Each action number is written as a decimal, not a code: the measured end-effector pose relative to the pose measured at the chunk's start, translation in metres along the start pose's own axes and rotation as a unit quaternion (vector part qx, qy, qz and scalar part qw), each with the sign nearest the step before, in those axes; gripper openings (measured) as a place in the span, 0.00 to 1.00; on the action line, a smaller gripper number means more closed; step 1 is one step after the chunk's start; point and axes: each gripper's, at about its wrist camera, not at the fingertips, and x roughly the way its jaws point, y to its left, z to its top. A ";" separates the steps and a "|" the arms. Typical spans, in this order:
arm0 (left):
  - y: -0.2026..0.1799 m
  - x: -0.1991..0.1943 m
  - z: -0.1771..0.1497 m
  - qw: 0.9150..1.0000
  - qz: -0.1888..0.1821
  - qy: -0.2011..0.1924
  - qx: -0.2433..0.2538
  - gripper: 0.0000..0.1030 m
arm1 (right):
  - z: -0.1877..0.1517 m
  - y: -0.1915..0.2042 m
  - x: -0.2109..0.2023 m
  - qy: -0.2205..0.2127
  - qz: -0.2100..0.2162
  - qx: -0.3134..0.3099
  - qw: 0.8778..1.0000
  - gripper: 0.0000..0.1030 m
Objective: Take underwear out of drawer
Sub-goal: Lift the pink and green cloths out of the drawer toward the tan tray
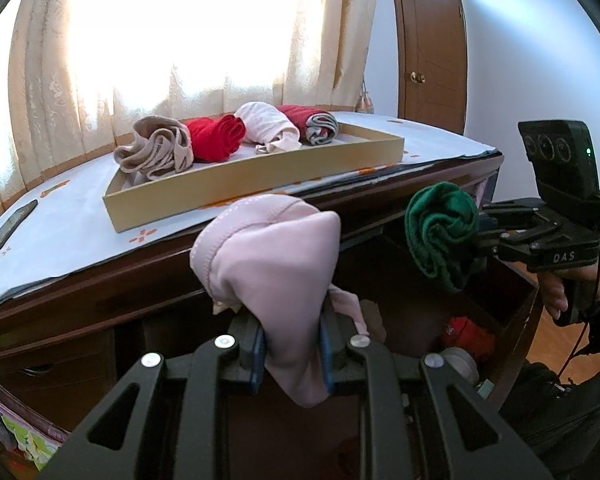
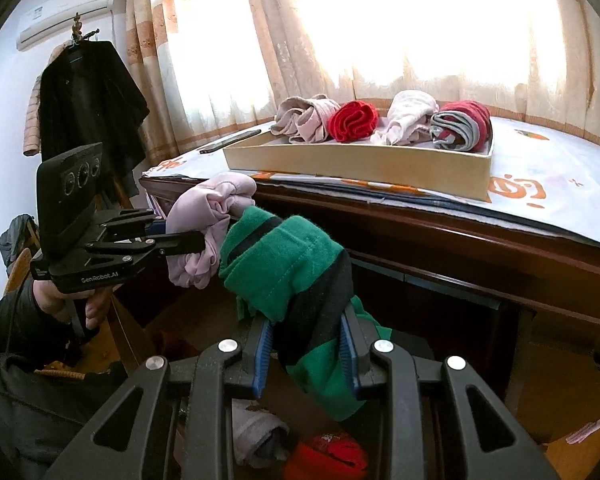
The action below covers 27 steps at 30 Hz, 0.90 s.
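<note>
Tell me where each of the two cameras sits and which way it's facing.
Left wrist: rides the left claw, facing the desk's tray and curtained window; its claw grips a pink roll; the right claw with a green roll and a hand show at right.
Right wrist: rides the right claw, facing the same tray; it grips the green roll; the left claw and pink roll show at left.
Shared: tray, both rolls, the open drawer below.
</note>
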 end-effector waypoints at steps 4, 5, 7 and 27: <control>0.000 -0.002 -0.001 1.000 0.001 -0.005 -0.001 0.19 | -0.001 0.001 -0.003 -0.007 0.000 -0.005 1.000 0.31; 0.000 -0.003 -0.001 1.000 0.002 -0.006 0.000 0.19 | -0.001 0.002 -0.003 -0.008 0.000 -0.007 1.000 0.31; 0.000 -0.004 -0.001 1.000 0.003 -0.010 0.001 0.19 | -0.001 0.003 -0.004 -0.012 0.000 -0.010 1.000 0.31; -0.003 -0.010 0.004 0.999 0.016 -0.036 -0.007 0.19 | -0.003 0.004 -0.018 -0.056 0.001 -0.020 0.998 0.31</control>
